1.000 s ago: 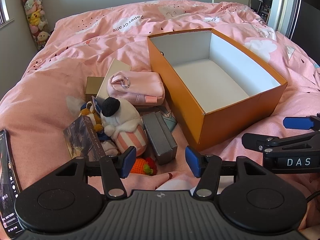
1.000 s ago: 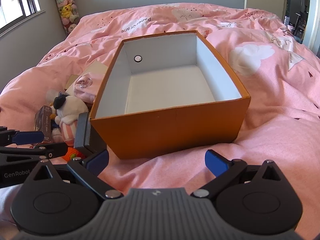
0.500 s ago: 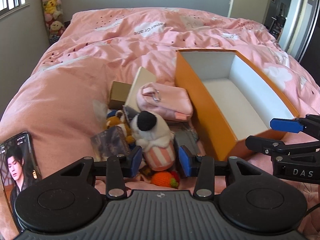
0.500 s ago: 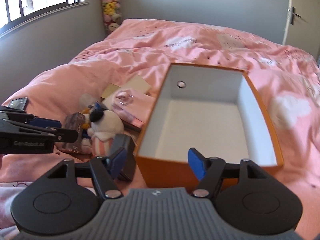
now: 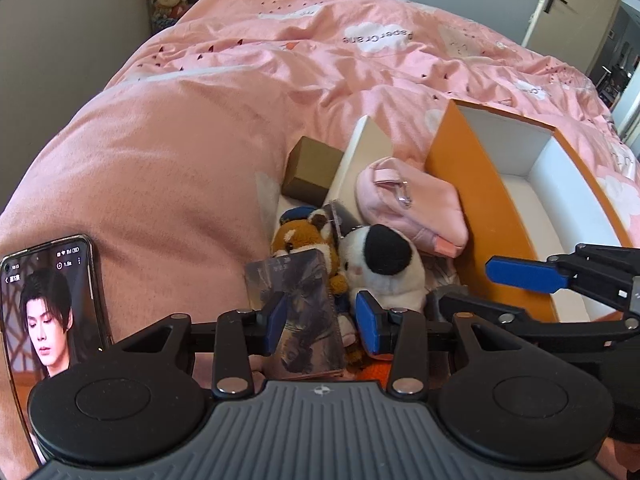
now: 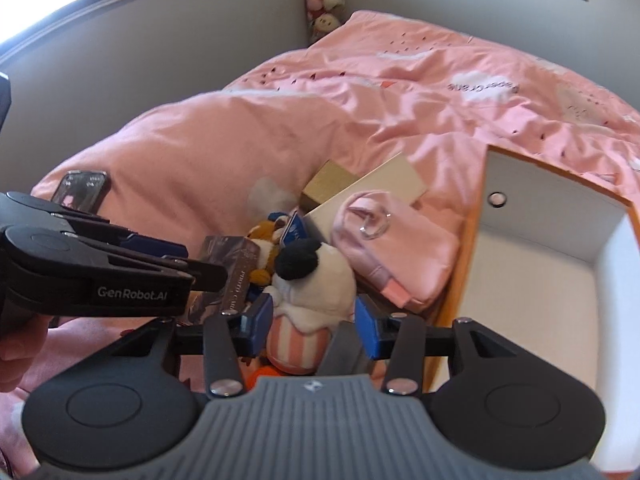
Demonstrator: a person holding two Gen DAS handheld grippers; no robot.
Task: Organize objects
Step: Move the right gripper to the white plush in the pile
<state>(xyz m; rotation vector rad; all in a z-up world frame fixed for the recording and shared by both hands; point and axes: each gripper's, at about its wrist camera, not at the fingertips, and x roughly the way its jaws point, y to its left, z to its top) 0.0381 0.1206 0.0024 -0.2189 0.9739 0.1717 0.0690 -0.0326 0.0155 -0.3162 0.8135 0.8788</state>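
1. A smartphone [image 5: 56, 312] lies at the far left on the pink duvet [image 5: 168, 168], its glossy screen lit with a face.
2. The left hand-held gripper [image 5: 322, 317] stands partly open, its blue pads on either side of a glossy dark photo-card box [image 5: 298, 312]. Whether the pads touch the box cannot be told.
3. The clutter sits on the bed between the phone and the orange box. A fuzzy brown fox plush [image 5: 304, 238] lies just behind the card box. A white plush with a black patch and a pink striped base [image 6: 316, 280] lies beside the fox.
4. The right hand-held gripper [image 6: 314, 324] is open to a medium gap, its pads flanking the striped base of the white plush. Contact cannot be confirmed.
5. Behind the toys lie a small tan cardboard box [image 5: 312, 172] and a flat cream box [image 5: 360, 152] tilted against it. A soft pink fabric pouch with a metal ring [image 5: 412, 208] touches the orange wall.
6. At the right stands a rigid rectangular orange cardboard box [image 6: 460, 264], open, with a smooth white interior.
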